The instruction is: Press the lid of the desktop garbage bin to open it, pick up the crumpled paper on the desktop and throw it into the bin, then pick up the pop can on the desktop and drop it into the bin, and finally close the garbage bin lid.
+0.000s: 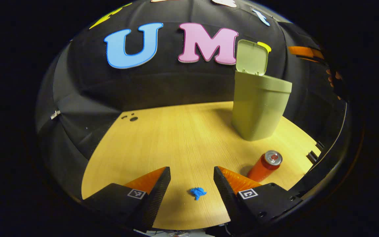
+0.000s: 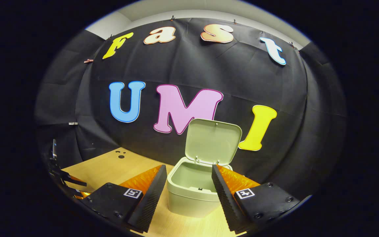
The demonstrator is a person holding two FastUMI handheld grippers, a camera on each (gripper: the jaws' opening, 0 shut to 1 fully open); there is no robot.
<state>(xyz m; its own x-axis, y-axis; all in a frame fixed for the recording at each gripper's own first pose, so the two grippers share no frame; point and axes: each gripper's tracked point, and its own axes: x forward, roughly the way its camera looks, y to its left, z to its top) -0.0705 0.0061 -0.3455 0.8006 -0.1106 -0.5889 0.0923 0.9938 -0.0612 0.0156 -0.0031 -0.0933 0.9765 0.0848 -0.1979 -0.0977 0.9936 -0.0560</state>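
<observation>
Right now the garbage bin stands upright on the wooden tabletop with its lid swung up and back against the booth wall. In the left gripper view it sits toward 1 o'clock, and the pop can lies on its side on the tabletop nearer the camera, at about 4 o'clock, apart from the bin and just beyond the gripper's finger on that side. A small blue crumpled paper rests on the tabletop at 6 o'clock, between the two fingers of the left gripper without touching either. That gripper is spread wide and has nothing in its grasp.

In the right gripper view the bin is seen from above its front edge, its mouth uncovered and the raised lid at 12 o'clock from it. The right gripper is likewise spread wide and holds nothing; its fingers frame the bin's mouth on either side. At 9 o'clock in that view, part of the other gripper shows low over the tabletop.
</observation>
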